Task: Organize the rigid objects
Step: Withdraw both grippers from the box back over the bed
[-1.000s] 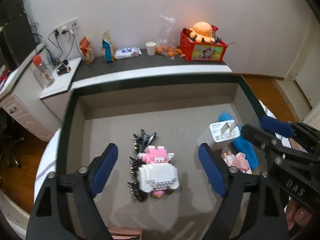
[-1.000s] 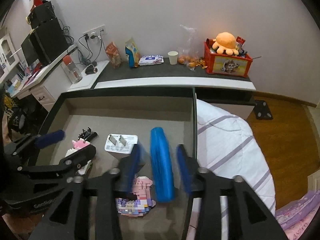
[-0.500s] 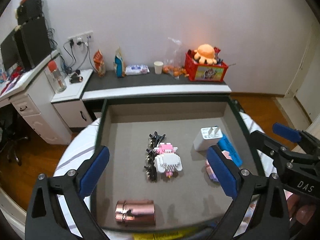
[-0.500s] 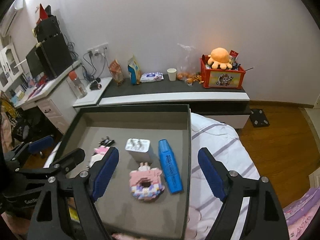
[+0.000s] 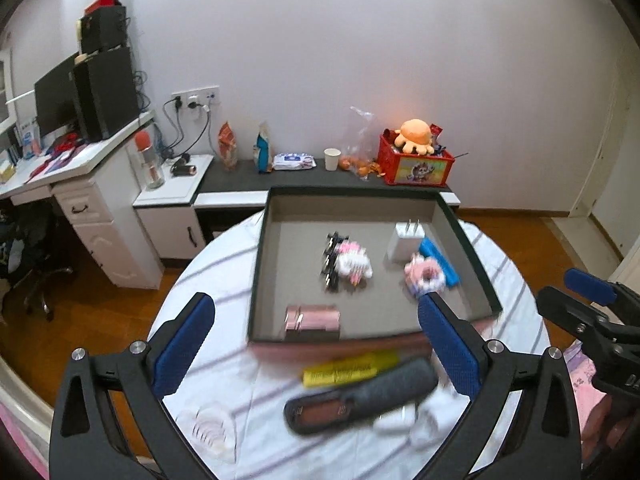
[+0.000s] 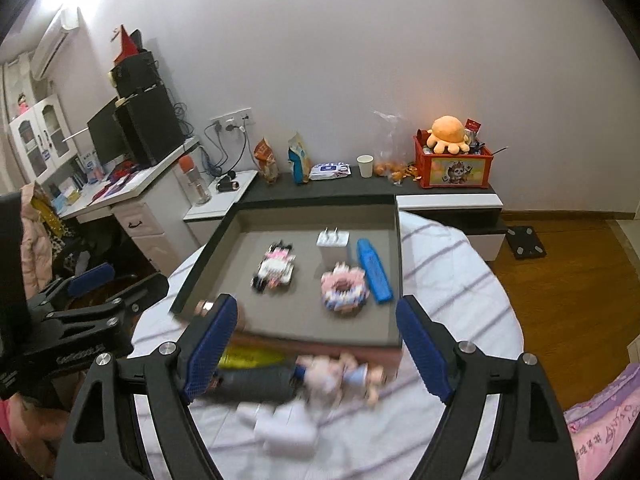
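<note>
A dark shallow tray (image 5: 256, 280) (image 6: 394, 332) sits on a round white striped table. In it lie a blue marker (image 5: 440, 260) (image 6: 374, 270), a white charger plug (image 5: 406, 238) (image 6: 333, 246), a pink brick donut (image 5: 424, 278) (image 6: 344, 292), a pink-white brick figure (image 5: 352, 264) (image 6: 276, 268) and a copper cylinder (image 5: 312, 318). In front of the tray lie a yellow marker (image 5: 352, 368), a dark grey case (image 5: 360, 400) (image 6: 252, 386) and a small doll (image 6: 340, 372). My left gripper (image 5: 316, 352) and right gripper (image 6: 316, 352) are both open and empty, held above the table's near side.
A low black-topped cabinet (image 5: 304, 178) behind the table holds snacks, a paper cup and a red toy box (image 5: 416, 164) with an orange plush. A white desk (image 5: 80, 184) with a monitor stands at the left. Wooden floor lies at the right (image 6: 560, 280).
Both grippers have pulled back and up from the tray. The right gripper, shut on the blue marker a second ago, let it go in the tray and opened wide.
</note>
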